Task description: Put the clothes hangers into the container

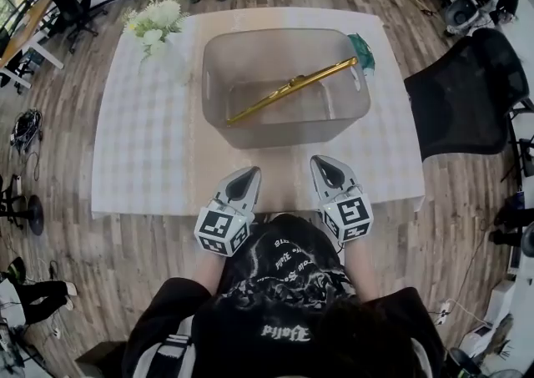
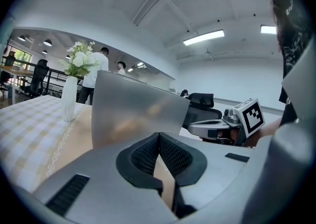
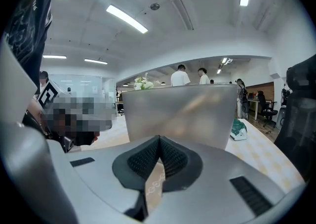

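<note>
Left gripper (image 1: 249, 173) jaws together, empty | right gripper (image 1: 322, 161) jaws together, empty | gold hanger (image 1: 292, 84) inside container (image 1: 284, 133)

You're over a wood-plank floor (image 1: 75, 243), black office chair (image 1: 467, 93) just off the table's (image 1: 142, 151) right edge, strip lights (image 2: 203, 37) glowing on the white ceiling (image 2: 232, 10).

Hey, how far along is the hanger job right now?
Done: one gold hanger lies slanted inside the translucent container, its far end up by the rim. In hand: nothing; the left gripper and right gripper are both shut and empty at the near edge of the table. Left: no other hanger shows, so it looks finished or nearly so.
</note>
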`<state>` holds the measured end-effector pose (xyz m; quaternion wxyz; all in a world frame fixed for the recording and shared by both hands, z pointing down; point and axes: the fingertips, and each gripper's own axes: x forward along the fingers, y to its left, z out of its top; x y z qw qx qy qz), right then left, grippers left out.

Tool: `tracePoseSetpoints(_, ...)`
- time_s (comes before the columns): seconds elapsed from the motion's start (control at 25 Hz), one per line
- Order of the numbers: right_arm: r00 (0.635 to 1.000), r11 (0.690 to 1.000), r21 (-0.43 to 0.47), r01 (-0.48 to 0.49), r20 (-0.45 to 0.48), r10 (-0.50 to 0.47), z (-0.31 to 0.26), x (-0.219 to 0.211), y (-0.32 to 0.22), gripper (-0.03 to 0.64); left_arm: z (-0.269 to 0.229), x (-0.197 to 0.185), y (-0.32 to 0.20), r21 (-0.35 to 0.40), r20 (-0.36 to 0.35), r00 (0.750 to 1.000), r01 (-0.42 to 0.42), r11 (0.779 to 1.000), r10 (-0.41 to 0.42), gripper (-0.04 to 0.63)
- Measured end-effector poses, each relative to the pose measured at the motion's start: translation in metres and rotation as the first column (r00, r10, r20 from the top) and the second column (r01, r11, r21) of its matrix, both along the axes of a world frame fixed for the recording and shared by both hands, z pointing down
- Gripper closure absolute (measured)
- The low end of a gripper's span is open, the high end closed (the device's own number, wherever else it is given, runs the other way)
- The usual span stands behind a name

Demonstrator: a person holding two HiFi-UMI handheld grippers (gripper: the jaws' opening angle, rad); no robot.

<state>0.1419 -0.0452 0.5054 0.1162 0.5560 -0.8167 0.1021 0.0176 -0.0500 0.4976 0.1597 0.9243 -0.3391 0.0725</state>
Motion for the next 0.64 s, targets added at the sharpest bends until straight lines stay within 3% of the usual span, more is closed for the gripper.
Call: tracePoseSetpoints(0.64, 1.000, 0.999, -0.038, 0.029, -0.011, -0.029, 0.017, -0.013, 0.007, 0.609, 0.009, -0.005, 0.005, -0.014, 0.010, 1.000, 0.007, 1.000, -0.007, 0.575)
